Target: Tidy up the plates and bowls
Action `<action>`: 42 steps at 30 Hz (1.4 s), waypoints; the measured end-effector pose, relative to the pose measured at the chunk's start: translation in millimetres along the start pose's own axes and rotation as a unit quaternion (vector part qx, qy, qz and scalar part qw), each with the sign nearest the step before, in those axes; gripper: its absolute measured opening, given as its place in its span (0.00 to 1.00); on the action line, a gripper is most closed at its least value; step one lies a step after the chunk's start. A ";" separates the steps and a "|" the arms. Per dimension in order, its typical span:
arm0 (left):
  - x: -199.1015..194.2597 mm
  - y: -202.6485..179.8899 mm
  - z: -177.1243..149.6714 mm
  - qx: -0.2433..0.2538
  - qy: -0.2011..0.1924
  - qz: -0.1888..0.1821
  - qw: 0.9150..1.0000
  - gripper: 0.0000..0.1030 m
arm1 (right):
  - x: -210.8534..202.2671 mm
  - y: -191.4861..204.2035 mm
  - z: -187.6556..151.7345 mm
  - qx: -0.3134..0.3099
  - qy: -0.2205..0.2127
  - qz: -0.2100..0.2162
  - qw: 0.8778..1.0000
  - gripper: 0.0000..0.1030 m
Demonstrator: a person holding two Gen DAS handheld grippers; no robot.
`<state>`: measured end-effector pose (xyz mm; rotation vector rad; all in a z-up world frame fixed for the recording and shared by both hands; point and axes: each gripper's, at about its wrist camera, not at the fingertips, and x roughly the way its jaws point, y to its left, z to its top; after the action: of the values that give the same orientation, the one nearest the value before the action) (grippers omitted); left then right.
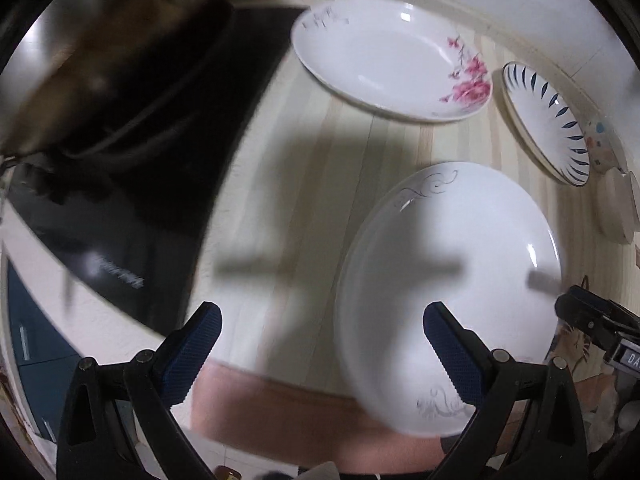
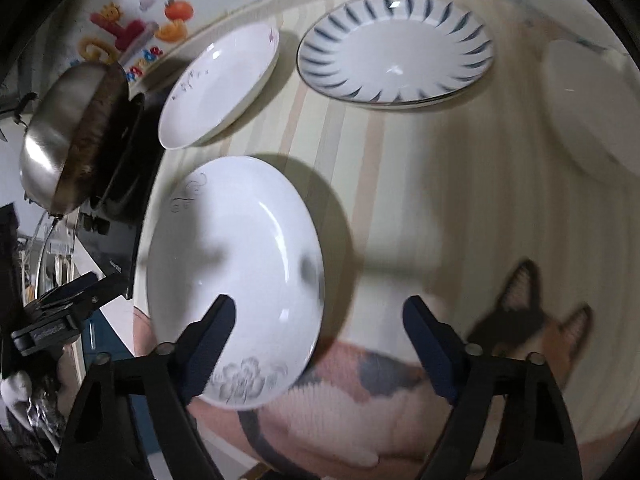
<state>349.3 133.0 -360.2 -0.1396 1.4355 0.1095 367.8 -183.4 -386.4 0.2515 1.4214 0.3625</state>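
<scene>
White plate [image 1: 448, 280], grey scrollwork; white plate [image 1: 384, 60], pink blossoms; plate [image 2: 396, 46], blue rim dashes; surface [image 1: 304, 184] cream-striped.

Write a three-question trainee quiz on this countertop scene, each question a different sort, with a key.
1. True or false: the left gripper is shut on a plate.
2. Which plate lies nearest both grippers? A) pink-flower plate B) grey-scroll plate C) blue-dash plate
3. Fill in: the steel pot sits on the black ____.

Key: 1 false, its jaws stand open; 2 B; 3 cooktop.
</scene>
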 end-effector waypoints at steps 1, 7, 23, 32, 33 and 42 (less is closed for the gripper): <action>4.9 0.5 3.9 0.000 0.008 -0.001 1.000 1.00 | 7.9 0.1 6.4 -0.003 0.008 0.004 1.000 0.77; 17.1 -10.5 10.5 0.017 0.033 -0.026 0.999 0.94 | 38.4 7.0 26.6 -0.011 0.049 0.033 0.998 0.51; 0.2 -49.0 -29.4 0.032 0.051 -0.048 0.997 0.48 | 50.9 11.8 30.0 -0.009 0.069 0.063 0.996 0.22; -41.8 -107.6 -53.9 0.062 0.036 -0.051 0.996 0.48 | 18.3 -19.5 14.1 0.017 0.064 0.071 0.995 0.22; -44.1 -117.2 -55.7 0.067 0.035 -0.052 0.996 0.48 | 13.6 -22.9 11.6 0.018 0.062 0.069 0.995 0.22; -50.3 -149.6 -50.7 0.118 0.032 -0.075 0.990 0.48 | -37.5 -74.5 -5.2 0.057 0.038 0.061 0.996 0.22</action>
<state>316.8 -22.3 -312.4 -0.0560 1.4861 -0.1896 365.6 -266.8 -381.3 0.4221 1.5083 0.3948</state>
